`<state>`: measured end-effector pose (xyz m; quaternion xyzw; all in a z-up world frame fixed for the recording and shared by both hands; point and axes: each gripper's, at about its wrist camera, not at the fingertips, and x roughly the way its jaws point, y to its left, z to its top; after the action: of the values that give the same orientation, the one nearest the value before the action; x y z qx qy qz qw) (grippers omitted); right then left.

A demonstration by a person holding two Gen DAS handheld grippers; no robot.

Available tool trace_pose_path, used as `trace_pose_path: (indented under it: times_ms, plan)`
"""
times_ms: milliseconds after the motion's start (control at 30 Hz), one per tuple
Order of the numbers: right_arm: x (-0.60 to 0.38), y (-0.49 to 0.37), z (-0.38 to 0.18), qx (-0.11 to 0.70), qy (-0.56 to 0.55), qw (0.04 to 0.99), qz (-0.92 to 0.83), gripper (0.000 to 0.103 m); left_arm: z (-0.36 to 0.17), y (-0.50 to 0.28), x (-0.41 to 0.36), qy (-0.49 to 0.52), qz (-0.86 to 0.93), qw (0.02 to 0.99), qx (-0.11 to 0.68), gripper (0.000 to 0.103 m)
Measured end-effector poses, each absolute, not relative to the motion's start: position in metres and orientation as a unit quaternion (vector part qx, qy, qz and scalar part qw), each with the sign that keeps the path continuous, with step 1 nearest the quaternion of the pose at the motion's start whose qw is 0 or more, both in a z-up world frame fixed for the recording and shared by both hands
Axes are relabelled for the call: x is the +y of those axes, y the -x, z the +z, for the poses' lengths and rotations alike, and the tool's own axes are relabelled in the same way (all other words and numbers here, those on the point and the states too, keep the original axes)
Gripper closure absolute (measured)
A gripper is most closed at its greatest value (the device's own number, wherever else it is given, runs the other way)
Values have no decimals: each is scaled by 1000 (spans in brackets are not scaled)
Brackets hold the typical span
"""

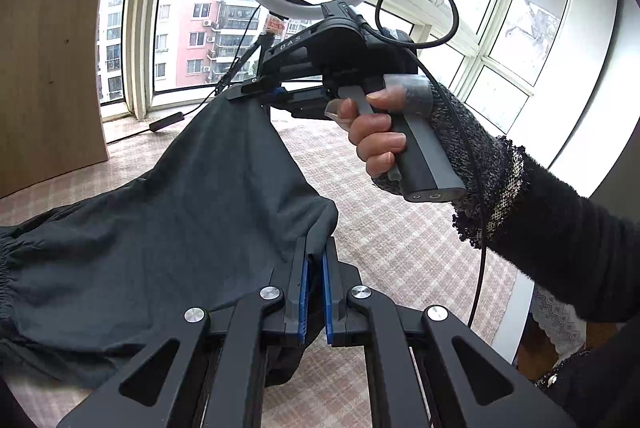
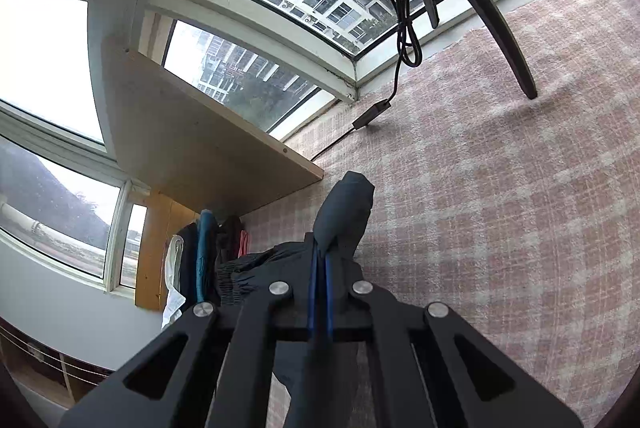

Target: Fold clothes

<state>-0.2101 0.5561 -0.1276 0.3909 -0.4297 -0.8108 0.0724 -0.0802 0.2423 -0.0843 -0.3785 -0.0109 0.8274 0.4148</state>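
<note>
The dark garment (image 1: 180,228) hangs stretched between both tongs, lifted above the pink checked bed cover (image 1: 400,228), with its gathered elastic end trailing down at the left edge of the left wrist view. Its long axis runs from the left tongs (image 1: 315,268), clamped on a bunched corner, up and away to the right tongs (image 1: 256,88), clamped on the far corner. In the right wrist view the right tongs (image 2: 320,260) pinch a fold of cloth (image 2: 344,212). Judging by this, the next fold turns on swinging that held edge toward the trailing end.

A pile of other clothes (image 2: 200,260) sits beside a wooden board (image 2: 208,132).
</note>
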Motion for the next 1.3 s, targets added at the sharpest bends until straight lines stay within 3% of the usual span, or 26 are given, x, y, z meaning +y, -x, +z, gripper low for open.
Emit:
trace_pose_path:
  times_ms: [333,600,800,967,1067,1200,1300]
  plan:
    - [370,300,-91,-327,-416,86,-844,100,-117,107,59,393,857,323,-85,98]
    - [226,384,-145,-249,-481,107,-834,100,-174,116,-55,425,858,250,-141,98]
    - [176,405,-179,-205,-518,111,-823,99,-206,120,-82,447,851,232,-147,98]
    - [168,402,-156,-169,-508,148,-832,87,-207,120,-88,464,848,222,-130,93]
    - [188,382,-112,-181,-461,170,-852,60,-185,113,-84,451,860,219,-91,92]
    - [234,339,-69,-172,-417,145,-881,59,-156,129,-61,425,875,226,-54,92]
    - [275,304,-67,-158,-426,80,-887,60,-139,149,-37,409,882,233,-24,86]
